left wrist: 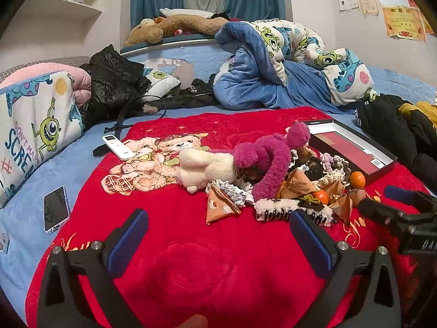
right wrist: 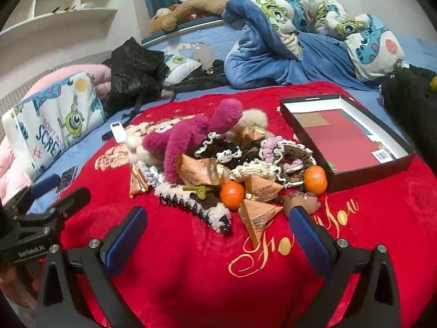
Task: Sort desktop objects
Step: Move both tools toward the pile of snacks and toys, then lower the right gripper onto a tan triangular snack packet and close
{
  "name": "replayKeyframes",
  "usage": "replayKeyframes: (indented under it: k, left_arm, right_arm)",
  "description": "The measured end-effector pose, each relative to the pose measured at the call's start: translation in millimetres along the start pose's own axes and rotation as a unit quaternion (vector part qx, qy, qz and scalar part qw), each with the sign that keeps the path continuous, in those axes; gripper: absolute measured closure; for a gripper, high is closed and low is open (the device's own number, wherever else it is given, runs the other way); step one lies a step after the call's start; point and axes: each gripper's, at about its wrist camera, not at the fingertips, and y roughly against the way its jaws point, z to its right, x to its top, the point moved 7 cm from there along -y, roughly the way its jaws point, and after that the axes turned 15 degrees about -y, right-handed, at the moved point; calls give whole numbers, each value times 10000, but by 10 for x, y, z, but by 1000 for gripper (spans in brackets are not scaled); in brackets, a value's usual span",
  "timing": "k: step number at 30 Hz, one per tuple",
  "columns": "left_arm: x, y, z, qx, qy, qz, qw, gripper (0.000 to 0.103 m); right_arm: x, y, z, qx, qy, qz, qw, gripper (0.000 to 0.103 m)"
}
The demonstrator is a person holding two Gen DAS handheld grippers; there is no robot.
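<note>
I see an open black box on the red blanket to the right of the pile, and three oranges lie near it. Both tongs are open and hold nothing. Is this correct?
Not quite: there are two oranges, not three. The right wrist view shows one orange against the box and another orange among the paper packets. The rest holds: the box is open on the red blanket, and the left tongs and right tongs are open and empty.

Plush, paper and plastic on a velvety red blanket (right wrist: 218, 287)

The magenta plush toy (right wrist: 191, 136) was shaggy and matt; the triangular packets (right wrist: 259, 216) looked like creased, slightly shiny paper; the tangerines (right wrist: 232, 194) were dimpled and faintly glossy. The box (right wrist: 363, 175) was matt black card, the phone (left wrist: 56, 209) glossy, and each claw (right wrist: 218, 232) had textured blue pads (right wrist: 124, 242) on matt black plastic.
</note>
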Motion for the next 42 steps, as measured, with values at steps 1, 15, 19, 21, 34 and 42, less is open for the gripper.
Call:
replayKeyframes:
  k: [1, 15, 19, 21, 34, 42]
  left_arm:
    - [-2, -5, 2, 7, -3, -11, 10000, 0]
    - [-88, -149, 26, -75, 72, -327, 9994, 0]
    - [-121, -192, -23, -97, 222, -406, 9989, 0]
    - [-136, -215, -32, -65, 197, -450, 9988, 0]
    - [-214, -424, -12, 22, 102, -707, 9974, 0]
    - [-197, -604, -44, -245, 184, -767, 9966, 0]
  right_arm:
    - [17, 15, 23, -2, -49, 34, 10000, 0]
    - [186, 167, 252, -734, 94, 497, 9960, 0]
    - [204, 169, 269, -821, 84, 593, 9948, 0]
    - [211, 142, 298, -813, 10, 552, 9952, 0]
    - [235, -34, 203, -800, -82, 591, 9950, 0]
    - [317, -164, 223, -599, -296, 563, 9962, 0]
